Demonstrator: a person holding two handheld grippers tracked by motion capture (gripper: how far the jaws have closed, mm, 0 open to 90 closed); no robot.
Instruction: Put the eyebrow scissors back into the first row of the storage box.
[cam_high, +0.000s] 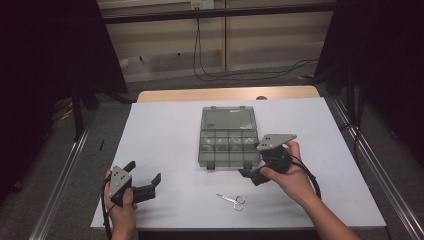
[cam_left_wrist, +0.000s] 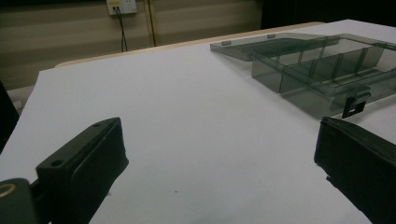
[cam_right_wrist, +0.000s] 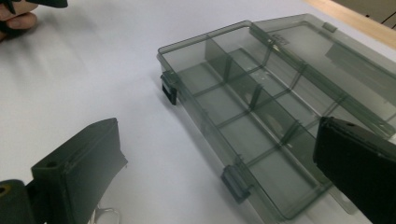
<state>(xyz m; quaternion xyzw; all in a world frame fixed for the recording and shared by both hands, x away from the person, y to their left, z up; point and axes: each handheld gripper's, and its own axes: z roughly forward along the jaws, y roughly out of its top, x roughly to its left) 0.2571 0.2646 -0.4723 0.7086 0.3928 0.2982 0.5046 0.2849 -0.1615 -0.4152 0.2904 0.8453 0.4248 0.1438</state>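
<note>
Nearest the person, at about 6 o'clock on the white surface (cam_high: 170, 125), a small pair of scissors (cam_high: 231, 201) lies flat with its blades pointing to 10 o'clock, touched by neither tool. At 8 o'clock the left hand-held gripper (cam_high: 145, 178) is held just above the surface, released, its jaws spread wide with bare surface between them in the left gripper view. At 4 o'clock the right hand-held gripper (cam_high: 249, 175) is likewise released, jaws wide apart and holding nothing, hovering just beside the near right corner of the compartment box (cam_high: 229, 141). The box, of smoky clear plastic, sits near the middle of the surface with its lid (cam_high: 228, 118) folded back flat toward 12 o'clock; the right gripper view (cam_right_wrist: 243, 116) shows its dividers and two dark latches on the near wall. Beyond the far edge, cables (cam_high: 210, 75) trail on the floor.
</note>
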